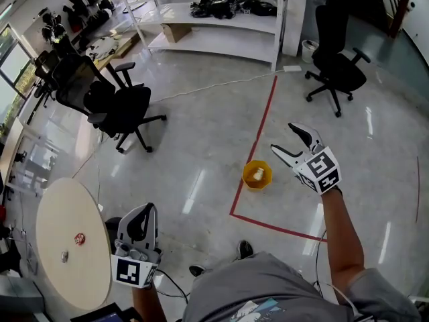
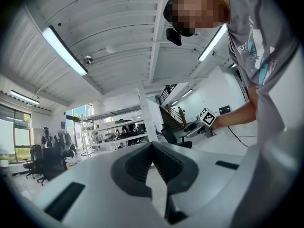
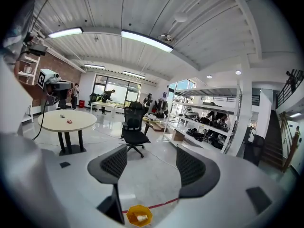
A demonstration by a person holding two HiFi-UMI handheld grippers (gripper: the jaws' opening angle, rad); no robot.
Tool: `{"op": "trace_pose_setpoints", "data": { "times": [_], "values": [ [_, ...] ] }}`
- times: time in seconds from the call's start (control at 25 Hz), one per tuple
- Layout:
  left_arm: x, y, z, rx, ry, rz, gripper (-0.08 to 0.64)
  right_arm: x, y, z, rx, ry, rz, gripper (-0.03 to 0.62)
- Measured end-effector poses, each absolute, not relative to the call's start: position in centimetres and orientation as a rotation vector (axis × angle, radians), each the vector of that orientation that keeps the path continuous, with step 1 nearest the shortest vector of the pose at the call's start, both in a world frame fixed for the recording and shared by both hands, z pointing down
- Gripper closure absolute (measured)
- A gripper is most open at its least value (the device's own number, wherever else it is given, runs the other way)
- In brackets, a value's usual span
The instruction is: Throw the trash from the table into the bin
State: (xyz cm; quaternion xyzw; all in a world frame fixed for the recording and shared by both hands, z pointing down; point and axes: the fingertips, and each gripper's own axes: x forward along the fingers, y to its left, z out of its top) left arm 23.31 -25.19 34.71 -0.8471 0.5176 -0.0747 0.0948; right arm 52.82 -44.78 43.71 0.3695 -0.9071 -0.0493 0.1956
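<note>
Right tool (image 1: 283, 137) wide, empty, near bin (image 1: 267, 168); left tool (image 1: 151, 207) shut. We note one scrap (image 1: 256, 174) binned; red bit (image 1: 80, 238) and grey bit (image 1: 65, 255) left on worktop (image 1: 60, 206).

bin (image 1: 257, 186) on the floor ahead of me, trash (image 1: 256, 175) in it, my right gripper (image 1: 283, 137) just right of it, table (image 1: 47, 213) on my left, left gripper (image 1: 145, 210) beside it, chair (image 1: 117, 106) behind, shelves (image 1: 214, 19) way back

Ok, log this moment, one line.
left gripper shut | right gripper open, empty | yellow bin holds trash | red item, grey item on table
</note>
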Motion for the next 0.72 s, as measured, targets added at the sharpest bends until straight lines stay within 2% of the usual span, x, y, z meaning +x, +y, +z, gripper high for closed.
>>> {"op": "trace_pose_setpoints", "data": {
  "times": [0.48,0.72],
  "values": [
    [22.8,-22.9,34.8,-2.498,1.557,-0.171,0.517,53.1,-42.1,44.4,1.037,-2.515,-0.126,0.284],
    [20.4,-21.1,35.0,-2.483,1.617,-0.206,0.517,49.5,-40.6,44.0,0.926,-2.525,-0.136,0.285]
  ]
}}
